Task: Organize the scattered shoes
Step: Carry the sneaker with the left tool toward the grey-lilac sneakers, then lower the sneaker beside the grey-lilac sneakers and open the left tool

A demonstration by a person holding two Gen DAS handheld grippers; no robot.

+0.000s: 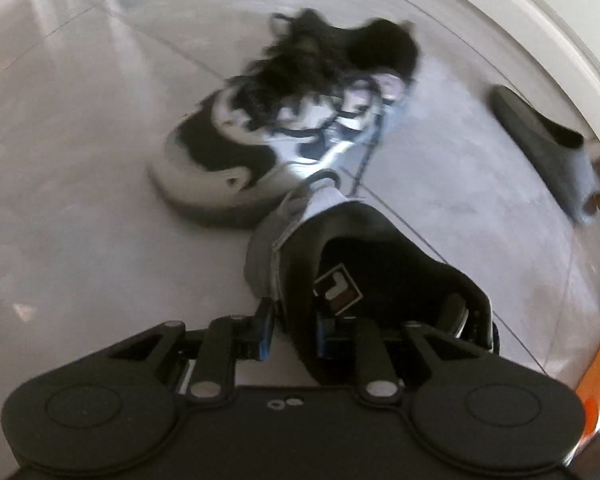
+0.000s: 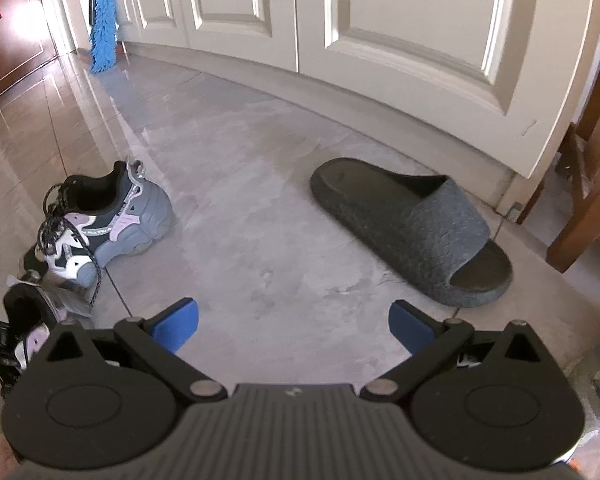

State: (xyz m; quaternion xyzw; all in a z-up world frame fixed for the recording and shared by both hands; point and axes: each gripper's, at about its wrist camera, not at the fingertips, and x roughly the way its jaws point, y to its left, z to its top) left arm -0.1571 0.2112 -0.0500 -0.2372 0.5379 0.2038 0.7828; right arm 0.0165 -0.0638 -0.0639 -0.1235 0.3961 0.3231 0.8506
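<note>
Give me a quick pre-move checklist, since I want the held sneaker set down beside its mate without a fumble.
1. Left gripper clamped on the held sneaker at its collar: ok.
2. Held sneaker off the floor: cannot tell.
3. Mate sneaker upright on the tile floor: ok.
4. Loose lace trailing from the mate, clear of the landing spot: not ok, it lies toward the held shoe.
5. Right gripper open and free for the grey slide: ok.
6. Slide apart from the sneakers, near the white doors: ok.
</note>
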